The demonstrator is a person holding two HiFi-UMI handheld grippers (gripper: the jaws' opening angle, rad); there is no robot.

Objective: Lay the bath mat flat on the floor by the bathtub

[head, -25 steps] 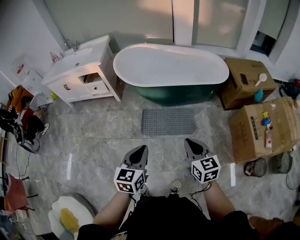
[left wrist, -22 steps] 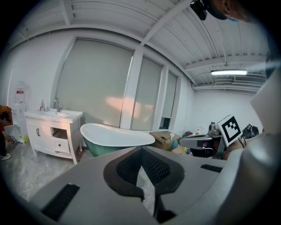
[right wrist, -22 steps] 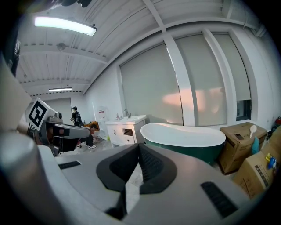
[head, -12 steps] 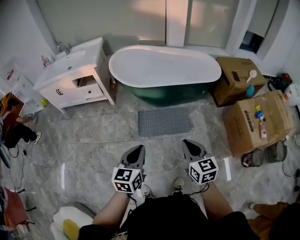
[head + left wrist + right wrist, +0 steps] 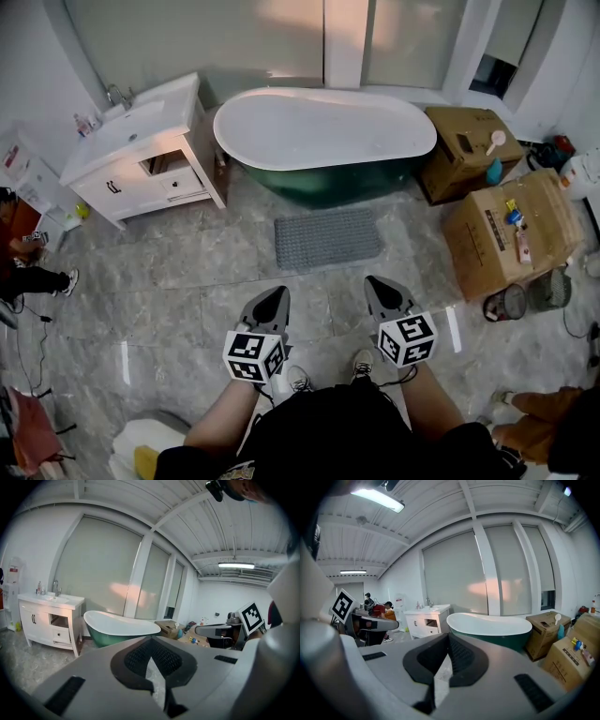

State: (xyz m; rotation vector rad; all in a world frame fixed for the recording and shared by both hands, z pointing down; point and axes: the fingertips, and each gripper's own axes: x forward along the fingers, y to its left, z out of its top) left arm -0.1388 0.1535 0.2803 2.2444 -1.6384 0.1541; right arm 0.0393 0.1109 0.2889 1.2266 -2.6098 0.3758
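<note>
A grey bath mat (image 5: 327,238) lies flat on the marble floor just in front of the green-and-white bathtub (image 5: 323,131). The tub also shows in the left gripper view (image 5: 121,626) and the right gripper view (image 5: 490,626). My left gripper (image 5: 275,302) hangs over the floor nearer than the mat, shut and empty; its jaws meet at the tips (image 5: 150,640). My right gripper (image 5: 381,288) is beside it, also shut with nothing held (image 5: 447,636). Neither touches the mat.
A white vanity with a sink (image 5: 141,150) stands left of the tub. Cardboard boxes (image 5: 509,232) with small items sit at the right, one more (image 5: 464,150) behind. A person (image 5: 23,253) sits at the far left. My shoes (image 5: 361,366) are below the grippers.
The head view has shifted a little, so the tub, mat and boxes sit slightly further left. Both grippers hold the same pose, shut. The mat has not moved.
</note>
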